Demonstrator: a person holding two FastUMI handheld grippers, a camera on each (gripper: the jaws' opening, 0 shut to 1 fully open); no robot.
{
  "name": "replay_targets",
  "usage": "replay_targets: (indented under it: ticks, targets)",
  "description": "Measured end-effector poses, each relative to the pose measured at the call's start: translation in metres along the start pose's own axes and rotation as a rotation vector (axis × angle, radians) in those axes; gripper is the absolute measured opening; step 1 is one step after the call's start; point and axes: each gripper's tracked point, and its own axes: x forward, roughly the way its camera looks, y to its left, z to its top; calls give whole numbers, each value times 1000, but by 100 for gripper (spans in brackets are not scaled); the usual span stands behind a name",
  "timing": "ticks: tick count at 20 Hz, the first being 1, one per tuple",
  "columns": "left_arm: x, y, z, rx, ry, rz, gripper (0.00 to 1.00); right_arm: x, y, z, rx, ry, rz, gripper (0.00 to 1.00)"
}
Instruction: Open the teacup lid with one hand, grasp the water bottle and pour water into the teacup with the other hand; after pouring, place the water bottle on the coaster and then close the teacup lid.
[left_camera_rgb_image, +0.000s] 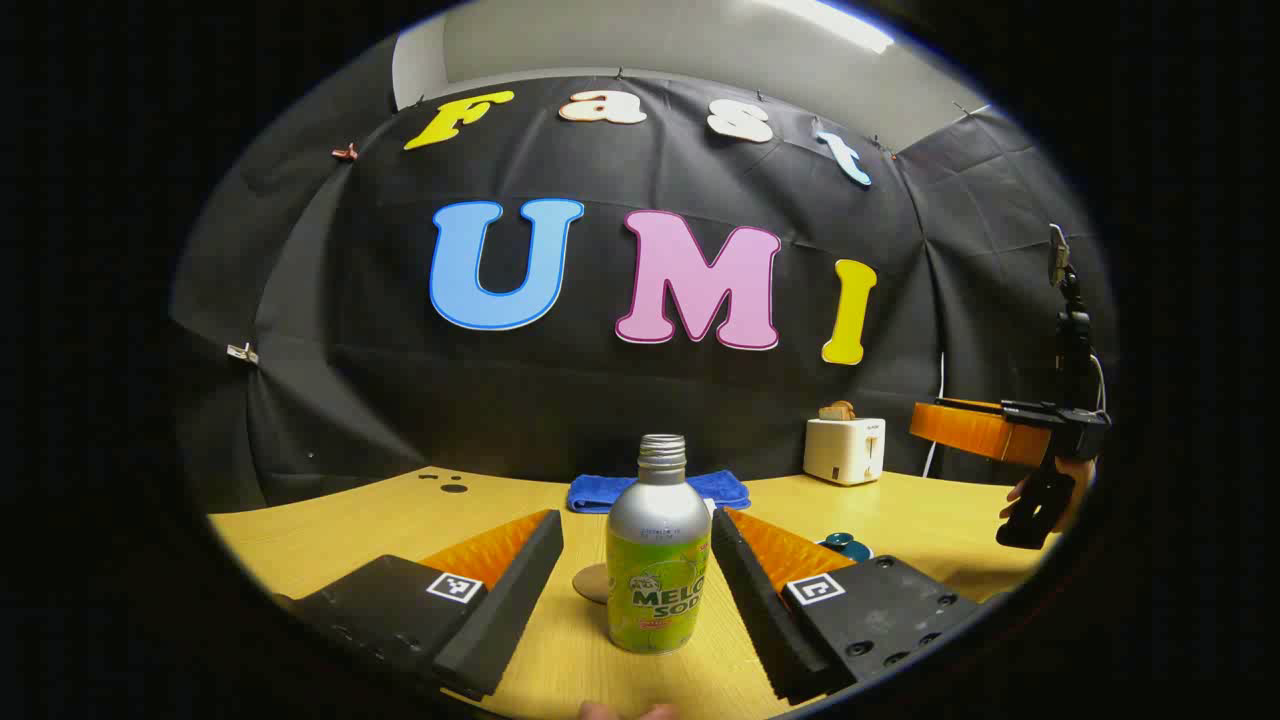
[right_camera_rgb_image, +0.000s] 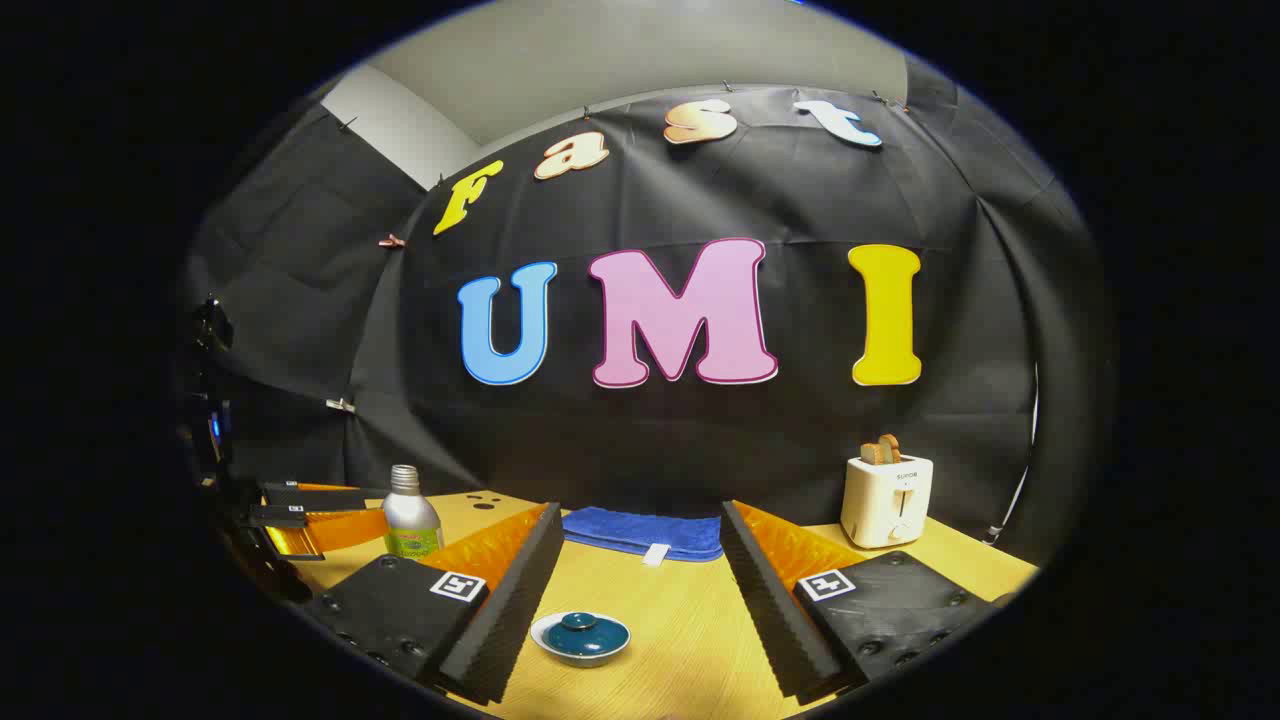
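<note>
one bottle (left_camera_rgb_image: 658, 560), one lidded teacup (right_camera_rgb_image: 581, 637), one toaster (right_camera_rgb_image: 886, 500), one blue towel (right_camera_rgb_image: 645, 533), one coaster (left_camera_rgb_image: 592, 582)

White boxy toaster (right_camera_rgb_image: 886, 501) holding bread slices at four o'clock on pale wooden table (right_camera_rgb_image: 690, 620); folded blue cloth (right_camera_rgb_image: 642, 532) near centre, six o'clock.

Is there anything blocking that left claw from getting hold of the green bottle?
Nothing visible does. In the left gripper view the water bottle stands upright on the table between the open fingers of the left gripper, with bare wood on both sides. The coaster lies just behind it.
</note>
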Motion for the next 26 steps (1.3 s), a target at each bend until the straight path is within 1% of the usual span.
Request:
replay_targets:
  ticks: [7,9,11,14,17,19,22,25,26]
  targets:
    - [2,0,-3,9,9,0,94,3,3,-10,-49,33,0,97]
    - [2,0,-4,6,11,-2,94,4,5,-15,-39,53,11,97]
    - [1,-1,-4,7,11,-3,94,3,11,-20,-25,73,29,95]
    - [1,-1,-3,9,12,-3,94,5,12,-22,-39,77,35,95]
    - [3,-1,-6,8,16,0,94,7,19,-28,-54,88,58,95]
    - [3,0,-8,13,23,1,95,8,25,-37,-62,125,75,95]
    - [4,3,-10,20,33,10,94,17,34,-64,-96,229,105,95]
    - [5,4,-14,23,43,12,95,23,39,-88,-152,322,135,83]
    - [5,5,-14,22,46,13,95,25,41,-94,-166,341,143,83]
